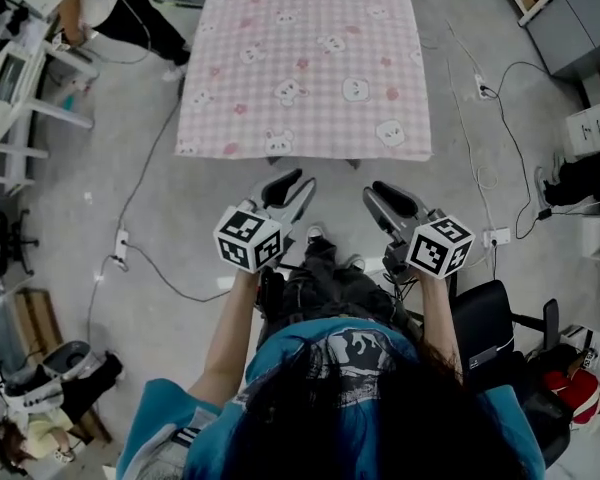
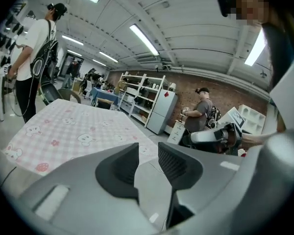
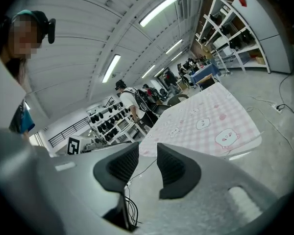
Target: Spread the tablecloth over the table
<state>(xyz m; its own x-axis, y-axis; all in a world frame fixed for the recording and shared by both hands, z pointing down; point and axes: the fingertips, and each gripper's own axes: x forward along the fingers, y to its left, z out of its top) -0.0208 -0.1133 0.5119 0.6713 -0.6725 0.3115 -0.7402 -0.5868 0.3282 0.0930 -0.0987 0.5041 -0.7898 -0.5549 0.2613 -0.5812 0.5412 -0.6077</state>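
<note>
With the pink tablecloth (image 1: 310, 68) lying spread flat, the left gripper (image 1: 298, 186) and right gripper (image 1: 375, 194) hover just short of its near edge, jaws parted and empty, the job apparently finished.

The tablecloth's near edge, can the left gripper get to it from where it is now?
Probably yes. The left gripper sits just short of the near hem of the tablecloth, jaws apart with nothing between them, and only floor shows between it and the cloth. A short push forward should reach it.
</note>
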